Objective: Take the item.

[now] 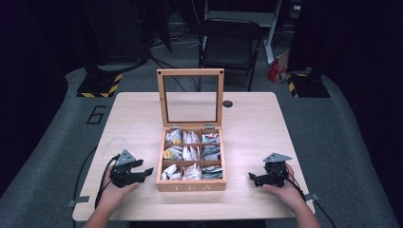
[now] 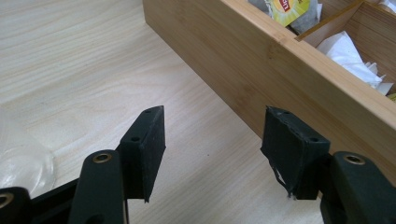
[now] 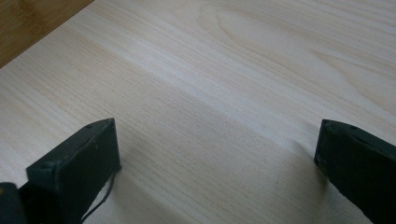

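Observation:
A wooden tea box (image 1: 190,186) stands at the table's middle with its glass lid (image 1: 190,97) upright. Its compartments hold several tea bags, among them a yellow one (image 1: 169,153). My left gripper (image 1: 144,170) rests in the person's hand just left of the box, pointing at it. In the left gripper view its jaws (image 2: 212,126) stand apart over bare wood, nothing between them, the box's side wall (image 2: 261,51) close ahead. My right gripper (image 1: 252,178) lies right of the box, and its jaws (image 3: 217,135) are wide open above bare table.
A clear plastic piece (image 1: 117,142) lies on the table behind the left gripper, also seen as a clear plastic piece (image 2: 18,158) beside the left jaw. A small dark disc (image 1: 227,103) sits near the far edge. A black chair (image 1: 230,42) stands beyond the table.

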`<move>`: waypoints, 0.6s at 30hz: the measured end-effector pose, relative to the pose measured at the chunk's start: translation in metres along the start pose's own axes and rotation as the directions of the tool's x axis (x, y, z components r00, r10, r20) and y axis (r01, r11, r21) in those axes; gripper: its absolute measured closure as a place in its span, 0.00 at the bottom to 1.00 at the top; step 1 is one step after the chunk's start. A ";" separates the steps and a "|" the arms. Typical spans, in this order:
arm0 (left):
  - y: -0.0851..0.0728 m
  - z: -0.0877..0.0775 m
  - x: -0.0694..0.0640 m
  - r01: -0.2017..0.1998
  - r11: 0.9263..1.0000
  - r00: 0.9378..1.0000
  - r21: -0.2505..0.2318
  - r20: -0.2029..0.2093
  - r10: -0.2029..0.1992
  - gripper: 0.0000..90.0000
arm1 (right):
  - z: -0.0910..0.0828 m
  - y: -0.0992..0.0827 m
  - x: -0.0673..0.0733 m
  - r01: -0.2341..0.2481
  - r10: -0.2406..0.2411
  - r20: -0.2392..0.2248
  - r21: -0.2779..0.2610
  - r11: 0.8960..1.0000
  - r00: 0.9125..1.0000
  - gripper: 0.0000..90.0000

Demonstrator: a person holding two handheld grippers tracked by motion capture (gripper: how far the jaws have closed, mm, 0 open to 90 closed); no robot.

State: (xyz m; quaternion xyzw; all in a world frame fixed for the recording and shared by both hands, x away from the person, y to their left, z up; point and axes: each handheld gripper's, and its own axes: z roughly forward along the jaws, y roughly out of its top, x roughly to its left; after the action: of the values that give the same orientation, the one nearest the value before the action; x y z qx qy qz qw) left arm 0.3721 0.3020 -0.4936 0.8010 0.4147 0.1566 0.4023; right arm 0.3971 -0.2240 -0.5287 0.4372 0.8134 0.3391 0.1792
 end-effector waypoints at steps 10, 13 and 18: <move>0.002 -0.004 0.000 0.009 1.000 1.000 0.007 -0.005 -0.009 0.46 | 0.000 0.000 0.000 0.000 0.000 0.000 0.000 1.000 1.000 0.00; 0.003 -0.006 0.000 0.017 1.000 1.000 0.006 -0.011 -0.017 0.47 | 0.000 0.000 0.000 0.000 0.000 0.000 0.000 1.000 1.000 0.00; 0.009 -0.012 0.000 0.023 1.000 1.000 -0.010 -0.019 -0.024 0.48 | 0.000 0.000 0.000 0.000 0.000 0.001 -0.002 1.000 1.000 0.00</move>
State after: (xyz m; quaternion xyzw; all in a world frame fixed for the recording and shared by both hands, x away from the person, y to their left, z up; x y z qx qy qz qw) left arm 0.3700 0.3049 -0.4788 0.7926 0.4272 0.1615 0.4040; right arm 0.3971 -0.2239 -0.5288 0.4374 0.8130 0.3397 0.1799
